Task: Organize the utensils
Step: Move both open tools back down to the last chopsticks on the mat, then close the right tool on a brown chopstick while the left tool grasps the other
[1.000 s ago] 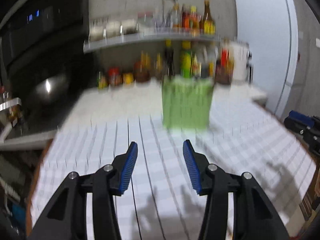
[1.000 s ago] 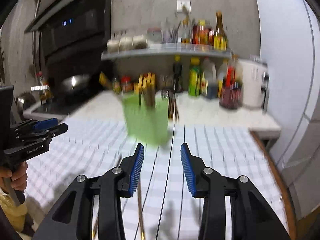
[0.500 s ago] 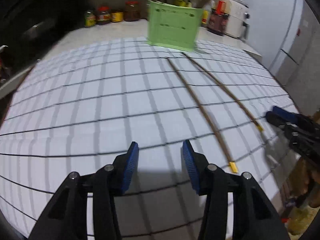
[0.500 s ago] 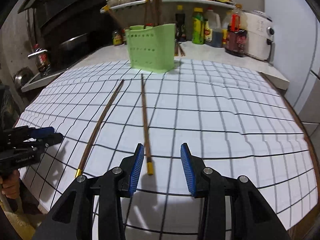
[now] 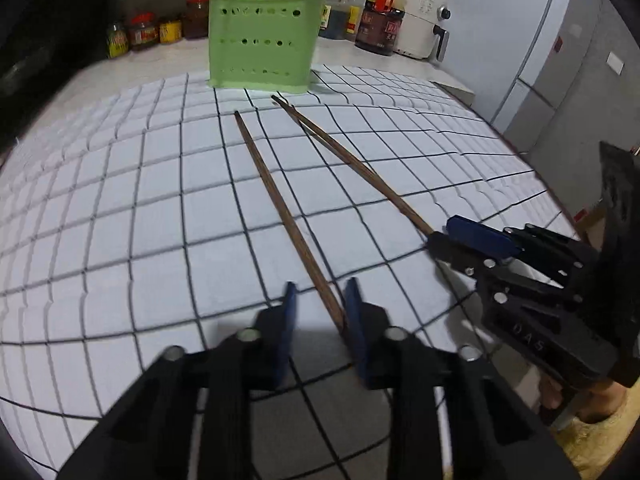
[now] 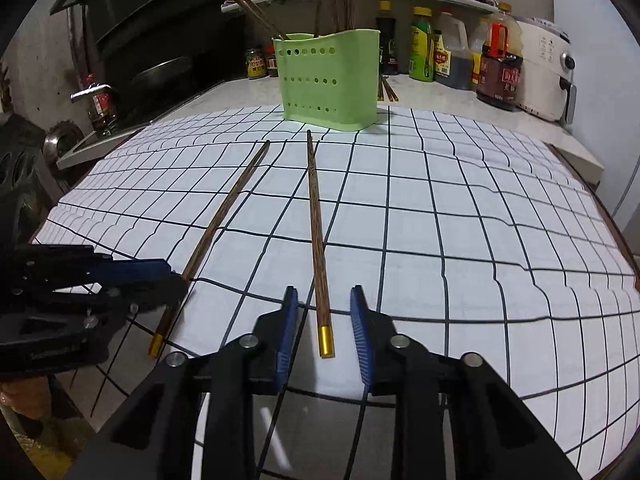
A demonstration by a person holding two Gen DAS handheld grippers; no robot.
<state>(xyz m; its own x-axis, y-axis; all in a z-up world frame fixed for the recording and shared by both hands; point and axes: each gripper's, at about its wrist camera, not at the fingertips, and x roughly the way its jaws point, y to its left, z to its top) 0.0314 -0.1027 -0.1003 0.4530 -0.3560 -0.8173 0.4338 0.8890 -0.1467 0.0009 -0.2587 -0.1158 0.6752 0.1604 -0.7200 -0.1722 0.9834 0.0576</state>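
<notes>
Chopstick (image 6: 317, 236) gold cap: right-wrist view only

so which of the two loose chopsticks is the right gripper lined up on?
The right-hand chopstick: its gold-capped end lies between the open right gripper fingers. The other chopstick, further left, has the left gripper around it.

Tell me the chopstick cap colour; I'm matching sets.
Gold caps on both chopsticks, clearest in the right wrist view.

Both wrist cameras sit low and close over the checked surface (image 5: 120, 208), looking forward along their fingers toward the green holder (image 5: 262, 42) (image 6: 330, 76) at the back wall. They share both chopsticks, and each sees the other gripper at its edge.
</notes>
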